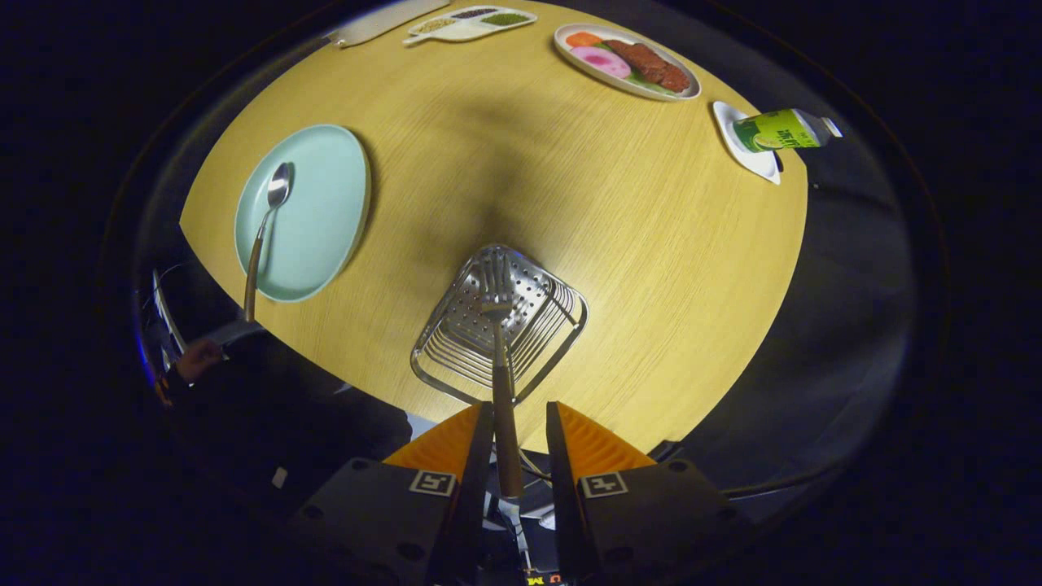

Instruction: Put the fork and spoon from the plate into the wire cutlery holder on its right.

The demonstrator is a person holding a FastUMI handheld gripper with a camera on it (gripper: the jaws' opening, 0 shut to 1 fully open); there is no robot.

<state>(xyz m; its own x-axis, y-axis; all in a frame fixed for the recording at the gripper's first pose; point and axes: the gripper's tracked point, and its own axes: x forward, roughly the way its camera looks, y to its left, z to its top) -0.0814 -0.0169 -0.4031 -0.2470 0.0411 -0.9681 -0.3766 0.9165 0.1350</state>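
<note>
I look straight down on a round wooden table (635,244). The fork (502,382) stands tines-down in the wire cutlery holder (431,370), its handle rising between my fingers. My gripper (519,407) is open: the handle leans on the left finger, and a gap shows between it and the right finger. The spoon (269,212) lies on the pale green plate (326,212) left of the holder. Its bowl rests on the plate and its handle sticks out past the plate's rim and the table's edge.
At the far side lie an oval plate of food (627,61), a divided white dish (472,23) and a green bottle (781,130) on its side on a small white dish (753,159). A person's hand (198,358) shows beyond the table's near-left edge.
</note>
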